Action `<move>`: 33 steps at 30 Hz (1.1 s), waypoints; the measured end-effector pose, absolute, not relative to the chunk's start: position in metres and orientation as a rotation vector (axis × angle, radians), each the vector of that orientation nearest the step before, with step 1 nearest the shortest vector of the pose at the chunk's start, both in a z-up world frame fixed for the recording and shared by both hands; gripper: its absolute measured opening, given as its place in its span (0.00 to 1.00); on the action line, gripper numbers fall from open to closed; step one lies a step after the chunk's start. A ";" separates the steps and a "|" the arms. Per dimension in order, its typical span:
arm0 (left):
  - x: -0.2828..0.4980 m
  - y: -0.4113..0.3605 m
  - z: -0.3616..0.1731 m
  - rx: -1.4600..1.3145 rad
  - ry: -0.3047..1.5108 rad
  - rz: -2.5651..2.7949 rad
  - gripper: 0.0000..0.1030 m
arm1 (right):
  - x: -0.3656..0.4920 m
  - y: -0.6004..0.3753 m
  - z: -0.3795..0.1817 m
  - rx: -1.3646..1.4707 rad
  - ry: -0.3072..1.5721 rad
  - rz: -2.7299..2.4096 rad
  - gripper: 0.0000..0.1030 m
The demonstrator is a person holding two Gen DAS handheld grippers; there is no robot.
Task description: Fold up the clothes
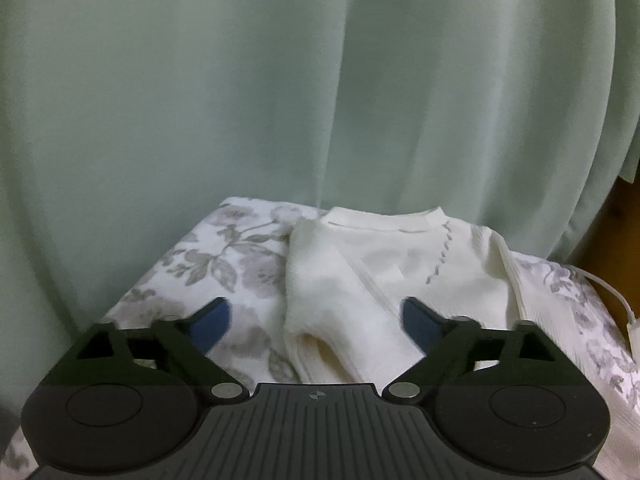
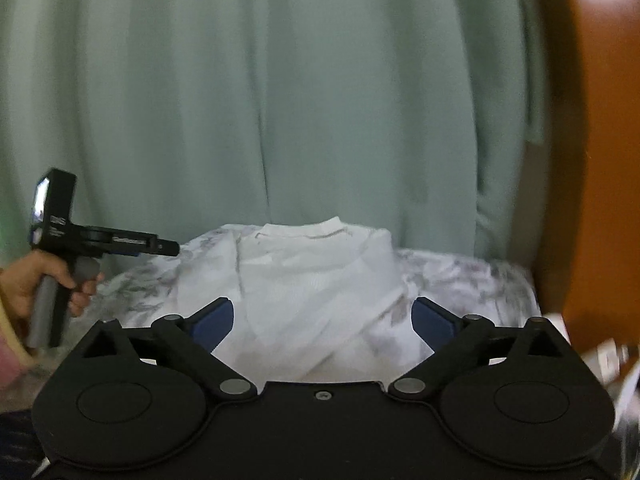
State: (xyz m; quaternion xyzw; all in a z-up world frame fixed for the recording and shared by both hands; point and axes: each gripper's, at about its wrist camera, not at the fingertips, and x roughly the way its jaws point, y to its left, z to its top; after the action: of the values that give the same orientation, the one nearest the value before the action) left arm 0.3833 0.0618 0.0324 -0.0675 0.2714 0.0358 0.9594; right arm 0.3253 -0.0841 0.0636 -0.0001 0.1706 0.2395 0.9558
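a cream-white garment (image 1: 384,276) lies folded on a floral bedspread (image 1: 216,264), its ribbed neckline on the far side, close to the pale green curtain (image 1: 280,80) that hangs behind the bed; one sleeve is laid across the garment's front, and a line of small grey stitches runs down from the collar; the cloth's near edge reaches almost to the cameras.

the left gripper (image 1: 316,320) hovers over the near edge of the garment with its jaws spread wide; its blue pads (image 1: 214,326) touch nothing, one over the bedspread beside the garment, the other over the garment's front; nothing is held.

the right gripper (image 2: 322,322) likewise stands wide open above the garment (image 2: 316,280), empty, with cloth showing in the gap between its fingers but not pressed by them; the view is blurred.

in the right wrist view, off to the left of the garment, a hand (image 2: 38,284) grips the grey handle of the left gripper; to the right of the garment stands an orange-brown wooden surface (image 2: 592,140); a white cable (image 1: 612,292) lies on the bedspread right of the garment.
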 end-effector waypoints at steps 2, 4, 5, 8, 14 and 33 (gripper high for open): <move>0.388 0.061 0.034 -0.122 0.544 0.066 1.00 | 0.342 -0.075 0.067 -0.037 0.343 0.492 0.94; 0.393 0.061 0.034 -0.117 0.546 0.060 1.00 | 0.359 -0.067 0.068 -0.056 0.347 0.500 0.94; 0.396 0.062 0.034 -0.115 0.547 0.058 1.00 | 0.367 -0.063 0.069 -0.061 0.349 0.502 0.94; 0.404 0.065 0.035 -0.102 0.547 0.061 1.00 | 0.391 -0.056 0.069 -0.041 0.365 0.516 0.95; 0.424 0.070 0.034 -0.065 0.531 0.077 1.00 | 0.442 -0.044 0.070 -0.023 0.390 0.492 0.95; 0.495 0.082 0.005 -0.007 0.597 0.007 0.99 | 0.572 -0.006 0.035 -0.148 0.534 0.443 0.94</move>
State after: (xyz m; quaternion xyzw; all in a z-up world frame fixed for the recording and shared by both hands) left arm 0.4952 0.0816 0.0049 -0.0036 0.2942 0.0033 0.9557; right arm 0.5720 -0.0059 0.0351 -0.0727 0.2615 0.2168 0.9377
